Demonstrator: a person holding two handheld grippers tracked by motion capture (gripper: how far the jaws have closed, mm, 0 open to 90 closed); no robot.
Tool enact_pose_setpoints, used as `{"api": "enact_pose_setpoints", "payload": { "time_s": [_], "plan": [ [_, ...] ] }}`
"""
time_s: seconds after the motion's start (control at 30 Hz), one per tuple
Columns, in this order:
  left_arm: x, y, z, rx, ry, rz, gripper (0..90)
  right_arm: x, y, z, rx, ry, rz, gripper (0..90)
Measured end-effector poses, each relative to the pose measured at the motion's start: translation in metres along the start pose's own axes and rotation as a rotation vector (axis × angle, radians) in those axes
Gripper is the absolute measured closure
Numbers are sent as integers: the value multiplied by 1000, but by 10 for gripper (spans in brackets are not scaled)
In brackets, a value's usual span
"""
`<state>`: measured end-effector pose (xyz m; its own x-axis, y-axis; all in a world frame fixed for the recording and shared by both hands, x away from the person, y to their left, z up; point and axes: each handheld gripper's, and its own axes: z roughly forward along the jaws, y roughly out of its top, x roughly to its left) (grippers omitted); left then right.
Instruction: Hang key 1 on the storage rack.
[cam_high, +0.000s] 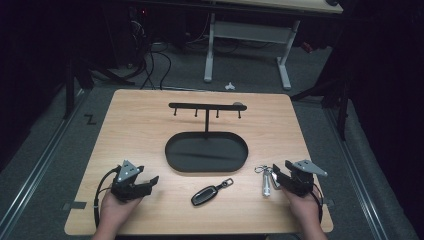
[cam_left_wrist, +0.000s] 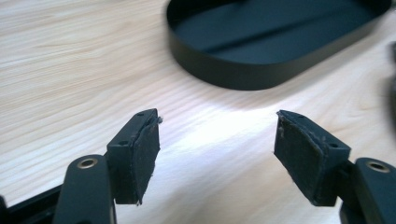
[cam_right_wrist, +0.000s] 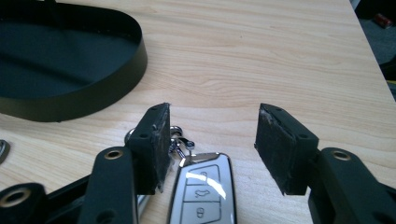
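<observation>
Silver key fob (cam_right_wrist: 201, 191) lies flat on the table (cam_high: 140, 125), between the spread jaws of the right gripper (cam_right_wrist: 210, 140); the left gripper (cam_left_wrist: 217, 140) gapes empty near the black tray (cam_left_wrist: 243, 70). Being so flat, it may skid from a shallow pinch.

No words, brands or numbers can be read.
The only signs are small button pictograms on the silver car key fob (cam_right_wrist: 203, 196) in the right gripper view: three stacked buttons with tiny icons, the middle one like a car outline and the lower like a padlock, none sharp enough to be sure. The black key fob (cam_high: 204, 195) in the high view shows no legible mark.
</observation>
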<state>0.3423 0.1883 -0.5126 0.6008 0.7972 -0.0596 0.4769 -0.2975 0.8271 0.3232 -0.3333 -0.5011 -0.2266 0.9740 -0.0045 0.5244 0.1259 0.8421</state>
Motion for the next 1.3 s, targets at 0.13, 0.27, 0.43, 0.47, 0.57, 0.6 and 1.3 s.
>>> {"api": "enact_pose_setpoints", "payload": {
  "time_s": [0.13,0.27,0.43,0.47,0.57,0.6,1.3],
  "plan": [
    [-6,1,4,-5,-16,42,333,4,0,0,12,-1,-12,410],
    [-9,2,7,-7,-27,44,338,3,-2,1,27,9,-11,398],
    [-12,4,8,-15,-30,44,354,3,-5,0,32,37,-18,401],
    [-13,4,9,-14,-32,46,357,3,-5,-1,37,42,-19,402],
    [-16,4,8,-13,-28,53,368,4,-5,-1,32,49,-22,401],
    [-16,4,8,-13,-27,54,374,4,-5,-1,28,52,-29,399],
    [-58,11,13,14,-141,123,774,58,3,-4,35,261,-101,549]
  ]
}}
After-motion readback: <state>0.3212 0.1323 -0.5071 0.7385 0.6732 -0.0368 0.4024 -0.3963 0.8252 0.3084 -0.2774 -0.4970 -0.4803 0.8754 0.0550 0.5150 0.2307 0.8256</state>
